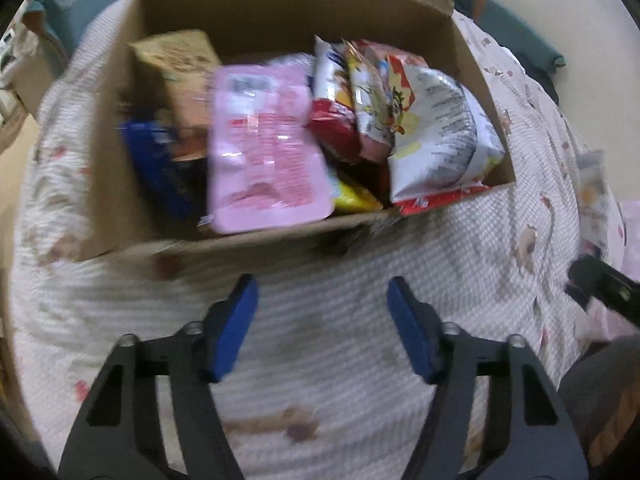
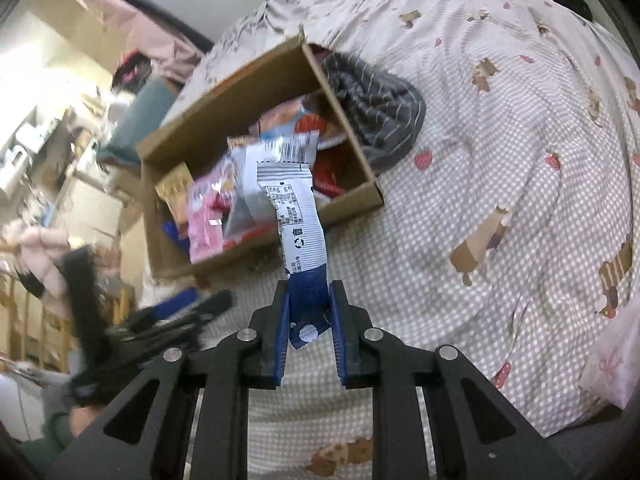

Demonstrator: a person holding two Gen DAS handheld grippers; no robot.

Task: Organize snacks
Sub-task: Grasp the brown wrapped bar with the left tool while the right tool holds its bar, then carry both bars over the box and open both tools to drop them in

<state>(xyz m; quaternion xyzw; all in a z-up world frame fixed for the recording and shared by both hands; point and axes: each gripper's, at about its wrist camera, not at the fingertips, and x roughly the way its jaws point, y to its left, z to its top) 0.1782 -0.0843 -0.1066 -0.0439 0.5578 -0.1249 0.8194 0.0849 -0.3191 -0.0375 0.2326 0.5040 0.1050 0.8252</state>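
Slim snack packet (image 2: 294, 216) — white with a dark blue lower end, barcode at the top — pinched at its blue end by the right gripper (image 2: 310, 292), jaws clenched on it. The packet stands up from the fingers and overlaps the near edge of the cardboard box (image 2: 256, 80) in the right wrist view; whether it touches the box cannot be told.

Box sits on a checked bedspread (image 2: 480, 200) printed with strawberries and dogs. Inside — a pink pouch (image 1: 264, 148) leaning mid-box, a tan carton (image 1: 180, 76) and a blue pack (image 1: 156, 164) to one side, red-and-white bags (image 1: 400, 112) packed at the other. A grey striped cloth (image 2: 376, 108) lies against the box's outer wall.

Left gripper (image 1: 322, 292) hangs just short of the box over the bedspread, jaws spread wide, holding nothing.
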